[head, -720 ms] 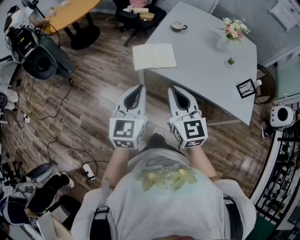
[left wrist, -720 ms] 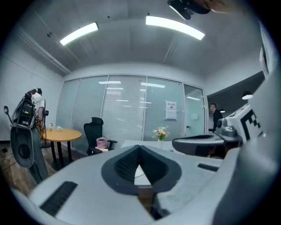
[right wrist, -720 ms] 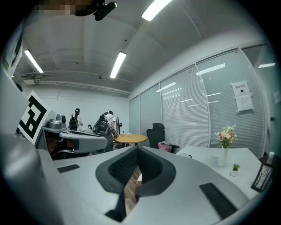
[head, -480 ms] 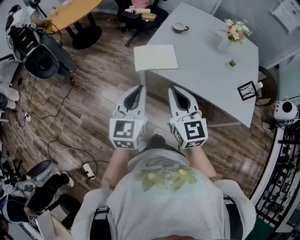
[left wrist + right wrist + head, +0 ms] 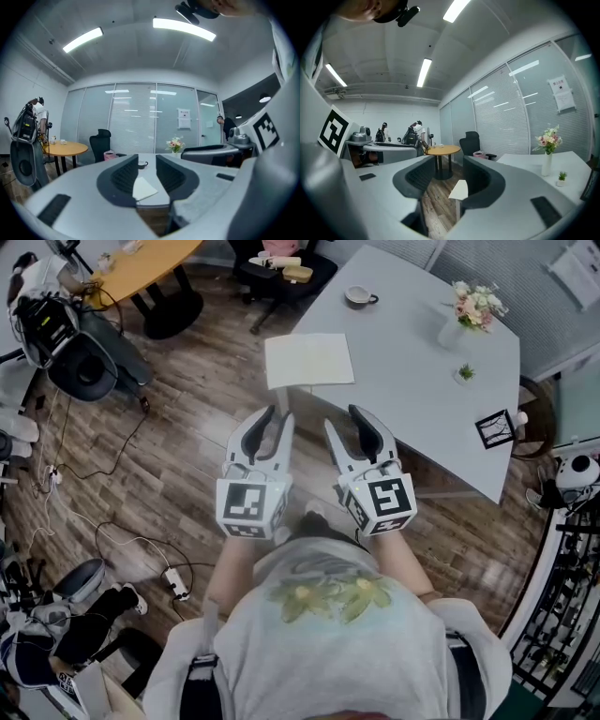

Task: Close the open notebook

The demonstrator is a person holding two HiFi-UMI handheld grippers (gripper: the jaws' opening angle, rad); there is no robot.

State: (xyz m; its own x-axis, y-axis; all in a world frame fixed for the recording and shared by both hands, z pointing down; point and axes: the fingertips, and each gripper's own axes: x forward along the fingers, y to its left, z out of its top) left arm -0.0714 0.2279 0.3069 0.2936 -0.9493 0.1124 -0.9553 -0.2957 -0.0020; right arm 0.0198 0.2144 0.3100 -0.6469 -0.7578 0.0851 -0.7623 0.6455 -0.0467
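Note:
The notebook [image 5: 309, 360] lies flat and pale on the near corner of the grey table [image 5: 412, 352], one edge over the rim. It also shows between the jaws in the left gripper view as the notebook [image 5: 143, 188] and in the right gripper view as the notebook [image 5: 459, 190], still well ahead. My left gripper [image 5: 272, 418] and right gripper [image 5: 345, 418] are side by side at chest height over the wooden floor, short of the table. Both are open with nothing between the jaws. In their own views the left gripper [image 5: 146, 159] and right gripper [image 5: 446, 161] point level.
On the table stand a cup [image 5: 357, 296], a flower vase [image 5: 467, 313], a small plant [image 5: 465, 373] and a framed marker card [image 5: 492, 429]. A black chair [image 5: 281, 273] and a round wooden table [image 5: 141, 263] are behind. Equipment [image 5: 80, 357] and cables [image 5: 122, 540] lie on the floor at left.
Both grippers' jaws have spread apart; earlier their tips were nearly together. The hands have stayed in about the same place in front of the table.

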